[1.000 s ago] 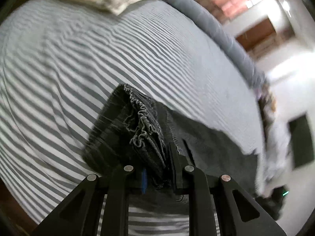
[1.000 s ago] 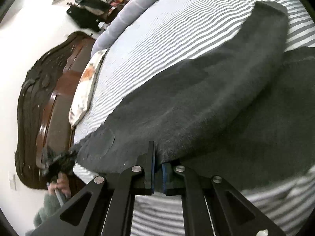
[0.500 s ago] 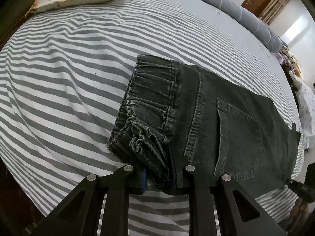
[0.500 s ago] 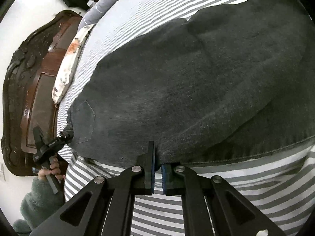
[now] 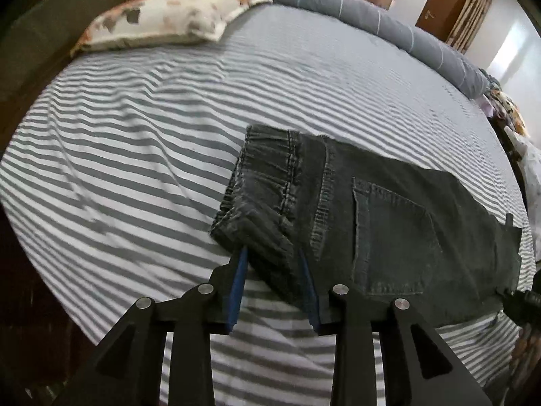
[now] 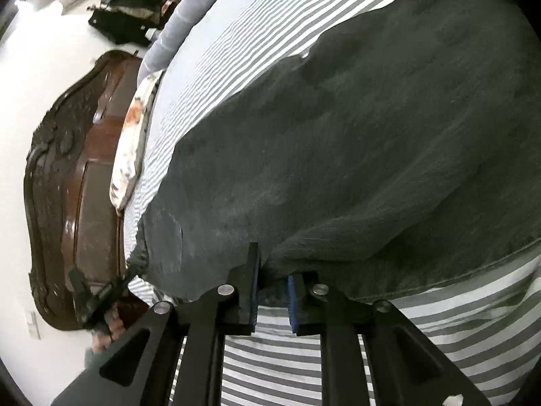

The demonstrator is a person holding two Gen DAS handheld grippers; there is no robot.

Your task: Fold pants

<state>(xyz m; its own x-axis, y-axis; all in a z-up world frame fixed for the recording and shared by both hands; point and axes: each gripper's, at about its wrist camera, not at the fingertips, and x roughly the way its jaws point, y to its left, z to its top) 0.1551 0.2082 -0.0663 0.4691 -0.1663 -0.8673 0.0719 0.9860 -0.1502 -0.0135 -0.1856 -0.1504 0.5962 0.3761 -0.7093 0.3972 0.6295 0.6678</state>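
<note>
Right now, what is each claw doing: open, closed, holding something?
Left gripper: open, fingers either side of the pants waistband.
Right gripper: open, at the pants' edge.

Your right wrist view cuts the pants (image 6: 355,142) off at three o'clock, so you can't see their far end. Your left gripper (image 5: 274,287) covers the waistband corner at six o'clock. The headboard (image 6: 64,209) at nine o'clock is blurred.
</note>
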